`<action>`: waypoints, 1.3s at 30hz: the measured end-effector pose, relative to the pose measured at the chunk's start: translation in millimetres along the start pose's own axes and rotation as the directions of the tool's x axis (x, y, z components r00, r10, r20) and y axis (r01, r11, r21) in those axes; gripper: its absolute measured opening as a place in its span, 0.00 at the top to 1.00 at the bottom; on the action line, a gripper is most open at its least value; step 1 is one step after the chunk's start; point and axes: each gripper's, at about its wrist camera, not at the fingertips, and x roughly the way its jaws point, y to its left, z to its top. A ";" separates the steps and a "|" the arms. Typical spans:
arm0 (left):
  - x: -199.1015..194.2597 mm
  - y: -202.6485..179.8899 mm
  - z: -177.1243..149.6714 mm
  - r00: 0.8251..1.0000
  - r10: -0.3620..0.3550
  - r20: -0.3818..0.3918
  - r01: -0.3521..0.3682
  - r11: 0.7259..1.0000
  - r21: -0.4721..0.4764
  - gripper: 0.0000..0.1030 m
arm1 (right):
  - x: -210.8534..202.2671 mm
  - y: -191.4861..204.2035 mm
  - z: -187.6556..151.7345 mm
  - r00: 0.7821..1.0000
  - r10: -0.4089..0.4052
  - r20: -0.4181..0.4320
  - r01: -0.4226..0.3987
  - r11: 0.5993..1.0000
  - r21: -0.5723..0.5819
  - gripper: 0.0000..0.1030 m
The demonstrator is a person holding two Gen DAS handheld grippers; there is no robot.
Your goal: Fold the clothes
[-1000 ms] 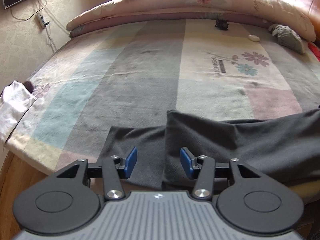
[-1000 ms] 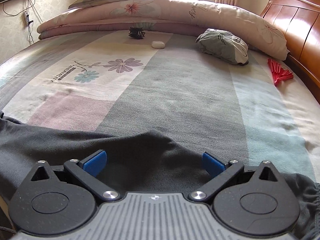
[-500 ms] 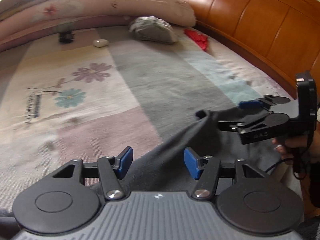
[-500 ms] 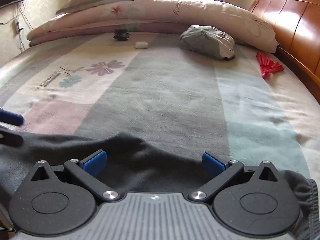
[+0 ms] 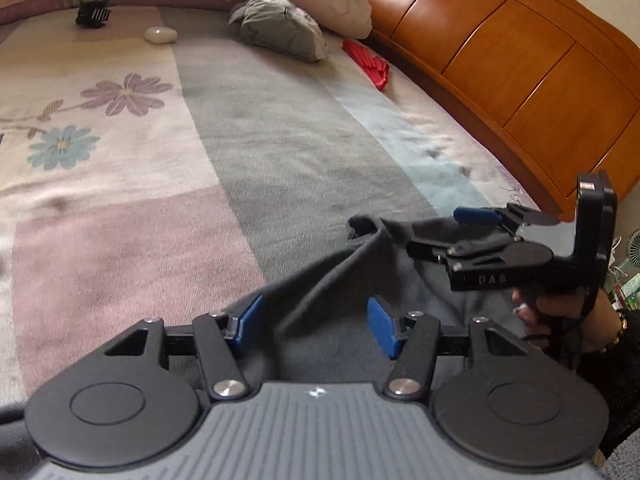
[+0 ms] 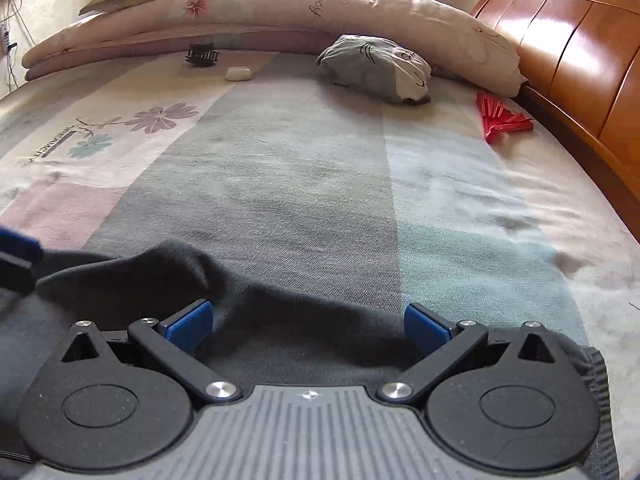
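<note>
A dark grey garment (image 5: 340,280) lies along the near edge of the bed, with a raised fold running towards its far corner. My left gripper (image 5: 314,326) hovers low over it, open, and the fold passes between the blue pads without being pressed. My right gripper (image 6: 308,328) stands wide open over the garment (image 6: 280,320), and its pads press on nothing. In the left wrist view the right gripper (image 5: 440,232) shows side-on at the right, held by a hand (image 5: 560,312). A fingertip (image 6: 16,244) of the left gripper shows at the left edge of the right wrist view.
The bed carries a striped, flowered blanket (image 6: 300,168). At the far end lie a rolled quilt (image 6: 280,8), a grey bundle (image 6: 376,68), a red fan (image 6: 504,120), a small white case (image 6: 238,73) and a black hair clip (image 6: 202,56). A wooden headboard (image 6: 580,40) bounds the right side.
My left gripper swung right along the garment, from its left end to close beside the right gripper, with jaws a little wider. The right gripper edged forward, still open.
</note>
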 end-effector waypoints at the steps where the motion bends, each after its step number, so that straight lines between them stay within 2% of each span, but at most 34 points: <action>1: 0.3 -3.0 6.4 1.000 -0.014 0.013 0.014 1.000 0.010 0.45 | -2.7 0.7 -3.4 1.000 0.006 -0.002 -0.006 1.000 0.000 0.00; 4: 11.7 -11.0 22.4 0.996 -0.087 0.023 0.087 0.996 0.015 0.44 | -7.6 3.2 -12.5 1.000 0.025 -0.010 -0.025 1.000 0.008 0.00; 8: 43.6 -23.4 37.9 0.986 -0.166 -0.010 0.167 0.985 0.038 0.44 | -11.9 3.3 -20.9 0.999 0.043 -0.020 -0.042 0.998 0.038 0.00; 11: 71.3 -28.1 43.4 0.982 -0.179 -0.064 0.182 0.982 0.042 0.44 | -14.8 0.6 -24.7 0.998 0.051 -0.020 -0.050 0.998 0.049 0.00; 14: 92.2 -23.0 46.6 0.976 -0.183 -0.120 0.184 0.983 0.002 0.44 | -16.3 -2.7 -27.4 0.998 0.053 -0.021 -0.052 0.997 0.053 0.00; 15: 94.2 -20.4 47.6 0.969 -0.214 -0.126 0.214 0.977 -0.016 0.42 | -16.1 -4.1 -28.0 0.998 0.054 -0.021 -0.053 0.997 0.055 0.00; 17: 100.3 -14.4 52.1 0.935 -0.318 -0.157 0.307 0.947 -0.093 0.40 | -14.6 -7.0 -28.7 0.998 0.058 -0.023 -0.056 0.996 0.063 0.00; 18: 102.5 -12.5 54.1 0.926 -0.345 -0.154 0.329 0.936 -0.123 0.40 | -13.8 -8.6 -28.7 0.998 0.060 -0.022 -0.058 0.996 0.068 0.00; 20: 107.5 -9.2 59.4 0.918 -0.373 -0.133 0.352 0.923 -0.157 0.39 | -13.0 -10.7 -29.1 0.998 0.063 -0.020 -0.061 0.995 0.073 0.00; 22: 120.1 -4.1 62.0 0.900 -0.408 -0.152 0.372 0.902 -0.218 0.38 | -12.4 -11.6 -29.6 0.998 0.064 -0.018 -0.062 0.995 0.073 0.00; 27: 140.5 5.2 70.3 0.897 -0.419 -0.140 0.373 0.888 -0.269 0.41 | -13.0 -12.5 -30.6 0.998 0.064 -0.013 -0.063 0.995 0.079 0.00; 30: 140.2 5.6 73.4 0.893 -0.421 -0.158 0.381 0.895 -0.233 0.42 | -13.6 -11.3 -31.1 0.998 0.059 -0.014 -0.058 0.996 0.069 0.00; 31: 136.3 6.5 74.3 0.897 -0.411 -0.162 0.373 0.901 -0.220 0.45 | -14.0 -10.9 -31.4 0.998 0.057 -0.014 -0.056 0.996 0.066 0.00; 34: 116.8 10.6 75.5 0.920 -0.365 -0.140 0.336 0.921 -0.197 0.44 | -16.2 -10.9 -33.4 0.999 0.053 -0.014 -0.052 0.996 0.067 0.00; 36: 97.4 9.4 74.8 0.941 -0.319 -0.110 0.302 0.942 -0.147 0.41 | -18.0 -10.7 -34.6 0.999 0.048 -0.014 -0.047 0.997 0.069 0.00; 39: 66.9 5.1 70.8 0.961 -0.270 -0.065 0.267 0.962 -0.055 0.40 | -21.7 -9.6 -36.1 0.999 0.043 -0.015 -0.042 0.997 0.067 0.00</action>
